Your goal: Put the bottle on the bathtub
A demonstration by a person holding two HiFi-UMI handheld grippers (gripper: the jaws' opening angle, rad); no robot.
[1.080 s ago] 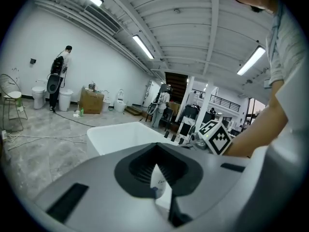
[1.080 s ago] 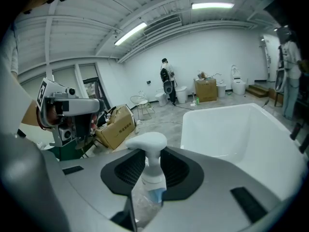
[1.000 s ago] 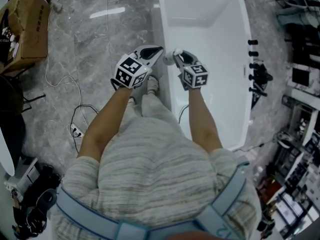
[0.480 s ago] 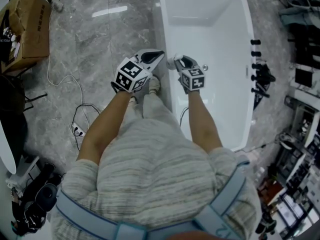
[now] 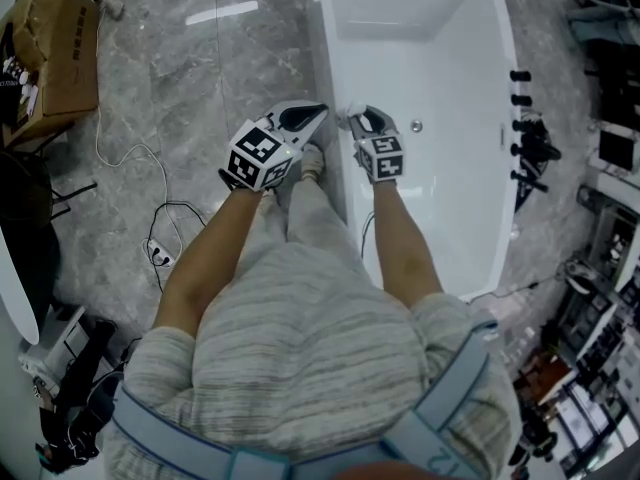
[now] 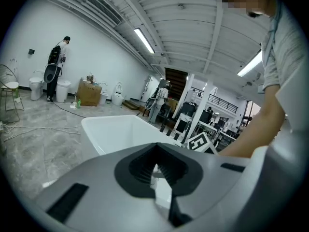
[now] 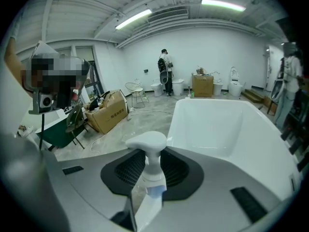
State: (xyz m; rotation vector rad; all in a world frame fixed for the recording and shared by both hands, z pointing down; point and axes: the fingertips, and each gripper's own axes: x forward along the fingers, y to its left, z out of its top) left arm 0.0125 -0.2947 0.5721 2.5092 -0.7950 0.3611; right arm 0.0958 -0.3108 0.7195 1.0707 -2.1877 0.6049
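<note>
- White pump bottle [image 7: 153, 175], clamped in the right gripper [image 5: 360, 123], has sunk toward the white bathtub's near rim [image 5: 323, 28]; release looks close.
- Left gripper [image 5: 312, 115] is closed and empty.

Nothing legible to call out: the cardboard box [image 5: 62, 43] has dark print along its side, too small to read. The left marker cube [image 5: 258, 153] and right marker cube [image 5: 385, 156] show only black-and-white square patterns.
</note>
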